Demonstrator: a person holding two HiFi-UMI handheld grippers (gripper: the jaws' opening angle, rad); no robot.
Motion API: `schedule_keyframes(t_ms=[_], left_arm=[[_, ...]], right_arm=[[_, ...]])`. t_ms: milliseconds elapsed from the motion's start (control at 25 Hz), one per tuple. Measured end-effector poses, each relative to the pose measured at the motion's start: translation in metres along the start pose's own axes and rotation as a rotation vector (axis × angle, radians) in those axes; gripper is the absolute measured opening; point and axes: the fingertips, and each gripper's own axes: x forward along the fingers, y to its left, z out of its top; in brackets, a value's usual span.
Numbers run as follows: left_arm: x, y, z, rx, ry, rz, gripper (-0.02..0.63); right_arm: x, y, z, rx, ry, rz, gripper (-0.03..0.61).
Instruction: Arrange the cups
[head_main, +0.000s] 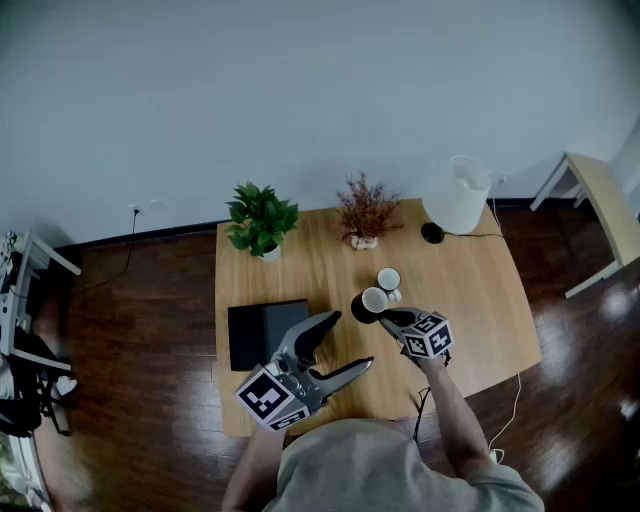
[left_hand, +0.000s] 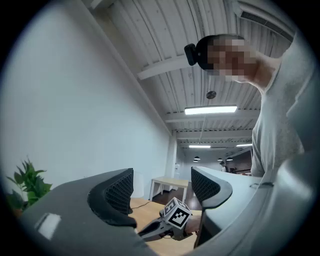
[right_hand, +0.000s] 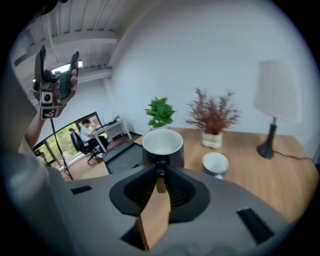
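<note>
Black cup (right_hand: 162, 145), on or just above the table (head_main: 480, 290) beside the pale cup (right_hand: 216, 163), handle pinched in the closed right gripper (right_hand: 160, 172); left gripper (left_hand: 162, 187) wide, empty; placement step seemingly in hand, next needing a level set-down and release.

A pale wall (head_main: 300, 90) meets dark wood floor (head_main: 140, 300) (glossy) behind a light wooden table (head_main: 480, 290).

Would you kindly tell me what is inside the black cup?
The black cup, gripped at its handle by the right gripper, shows only a bare white inside; its near wall covers the very bottom.
</note>
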Motion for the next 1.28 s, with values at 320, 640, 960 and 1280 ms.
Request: schedule_keyframes(t_ms=[320, 640, 960, 1280], left_arm=[[-0.129, 0.033, -0.010, -0.057, -0.031, 0.198, 0.347], [-0.246, 0.063, -0.046, -0.142, -0.050, 0.491, 0.347], [-0.280, 0.058, -0.057, -0.198, -0.097, 0.566, 0.347], [-0.270, 0.061, -0.057, -0.201, -0.098, 0.540, 0.347]], right_arm=[[0.145, 0.153, 0.068, -0.271, 0.055, 0.263, 0.084], [0.250, 0.213, 0.053, -0.510, 0.195, 0.325, 0.084], [0.278, 0.207, 0.057, -0.550, 0.213, 0.271, 0.084], [0.282, 0.194, 0.056, -0.547, 0.242, 0.219, 0.157]])
